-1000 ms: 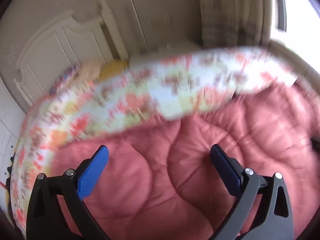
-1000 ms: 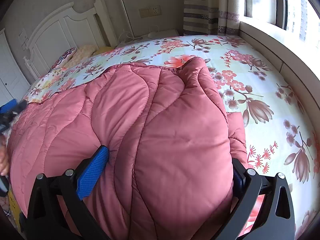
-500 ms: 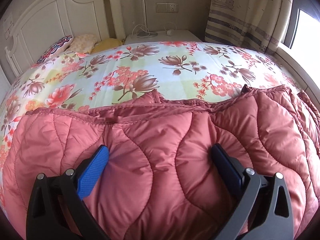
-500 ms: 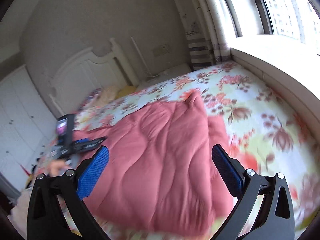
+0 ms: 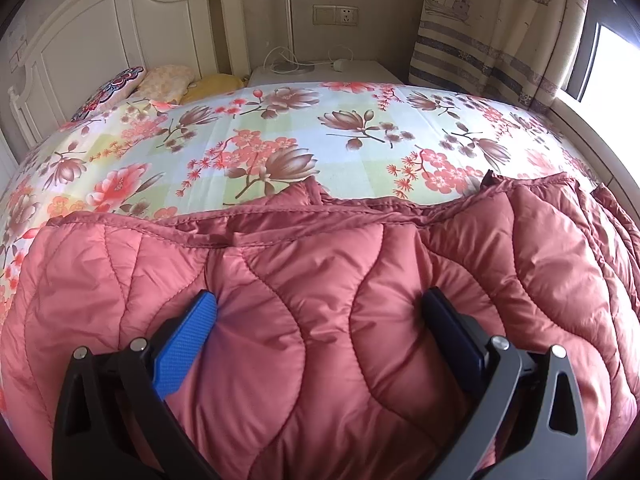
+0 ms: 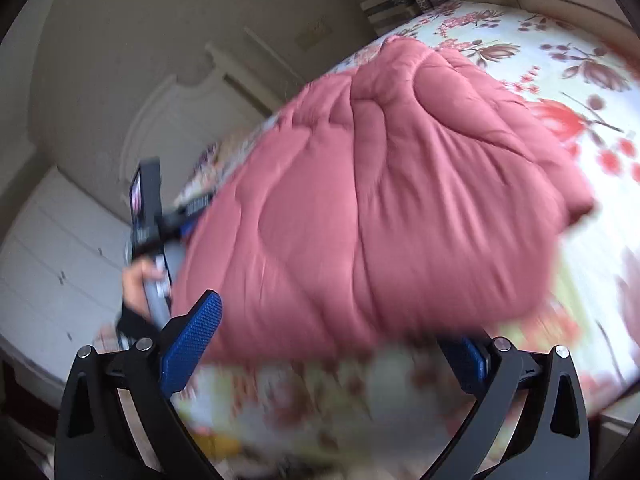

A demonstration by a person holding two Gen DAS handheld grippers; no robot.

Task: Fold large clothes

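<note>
Between spread left hand-held gripper [image 5: 320, 312] fingers: pink quilted coat [image 5: 320, 280].

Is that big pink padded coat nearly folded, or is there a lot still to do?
Partly done. The pink coat already lies doubled over in layers on the flowered bedsheet, its edges roughly stacked. Right now the open left gripper presses down on it, while the right gripper hangs open, holding nothing. The bundle is still wide and puffy, so probably another fold and some flattening remain.
</note>
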